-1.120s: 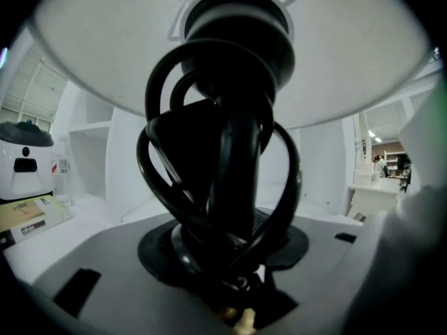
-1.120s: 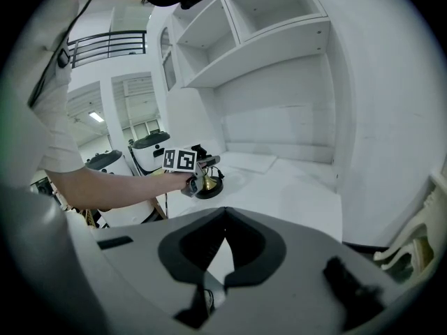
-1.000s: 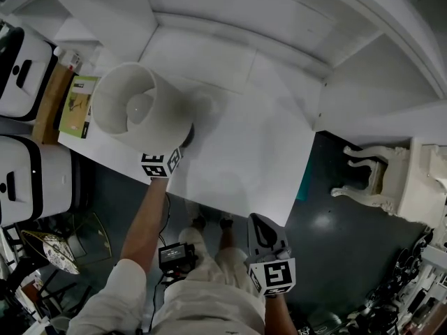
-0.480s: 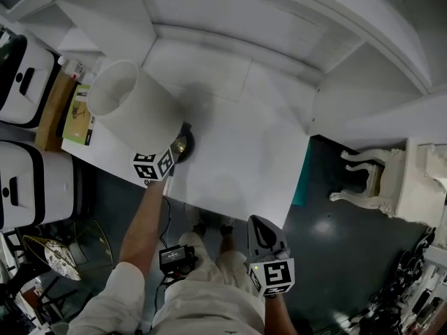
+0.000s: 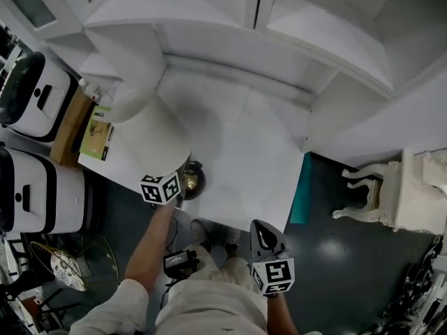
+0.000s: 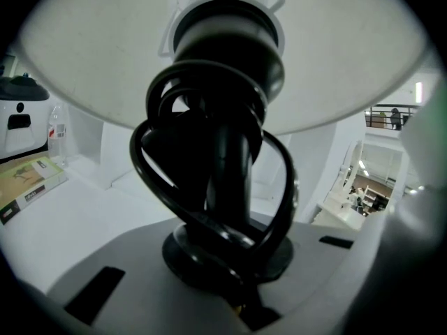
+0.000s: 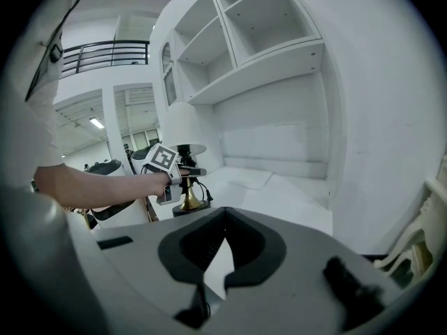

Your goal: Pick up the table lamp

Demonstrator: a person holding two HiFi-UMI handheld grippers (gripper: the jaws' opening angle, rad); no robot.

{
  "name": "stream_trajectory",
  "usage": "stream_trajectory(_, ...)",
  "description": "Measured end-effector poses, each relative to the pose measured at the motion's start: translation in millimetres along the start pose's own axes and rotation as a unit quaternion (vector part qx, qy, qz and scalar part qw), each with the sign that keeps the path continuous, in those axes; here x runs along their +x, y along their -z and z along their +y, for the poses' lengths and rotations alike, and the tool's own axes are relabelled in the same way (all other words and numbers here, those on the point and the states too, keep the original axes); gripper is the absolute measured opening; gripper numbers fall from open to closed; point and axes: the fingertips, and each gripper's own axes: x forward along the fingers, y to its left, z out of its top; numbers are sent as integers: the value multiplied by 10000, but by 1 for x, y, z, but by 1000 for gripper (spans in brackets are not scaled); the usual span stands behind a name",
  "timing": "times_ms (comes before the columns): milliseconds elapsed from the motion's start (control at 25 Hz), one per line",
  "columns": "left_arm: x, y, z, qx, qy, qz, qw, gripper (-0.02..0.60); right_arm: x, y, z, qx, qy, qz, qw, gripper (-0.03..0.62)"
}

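**Photographer:** Swinging away toward the back left, the white shade (image 5: pixel 143 121) of the table lamp (image 5: pixel 157 142) now shows its side. A second ago the head view looks straight down into its open top. The dark, brass-trimmed foot (image 5: pixel 191 180) comes out from under the shade, close to the front edge of the worktop (image 5: pixel 258 159).

**Desk:** And the grip?

**Photographer:** The left tongs (image 5: pixel 179 185) have just been closing. They are now clamped on the lamp's black stem (image 6: pixel 230 166), just below the shade, with the black cord (image 6: pixel 148 180) looped around the stem.

**Desk:** So is the lamp up?

**Photographer:** The hold looks secure, so I judge the pick-up to be just starting. The lean suggests the weight is coming off the worktop. Whether the foot is clear of the surface, I cannot tell from any view.

**Desk:** How do the arms sit?

**Photographer:** The left forearm reaches forward from the body. Its marker cube sits just in front of the shade, and the tongs point ahead and slightly down at the stem. The right tongs (image 5: pixel 260 227) hang back by the person's waist, short of the worktop and over the dark floor. Their tips are together with nothing between them, and they face the lamp from well apart.
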Motion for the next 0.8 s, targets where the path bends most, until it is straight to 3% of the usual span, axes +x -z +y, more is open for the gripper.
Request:
stream_trajectory(240, -41, -24, -35, -509, 158, -172, 9984, 23, -19, -16, -1, -55, -175, -304, 9994, 11)
stream_trajectory(520, -88, -45, -79, -623, 262, -516, 9964, 23, -37, -37, 3, -270, -541, -653, 9960, 11)
stream_trajectory(800, -129, -38, -105, -822, 270, -915, 9920, 23, -43, -50, 10, -657, -808, -837, 9910, 11)
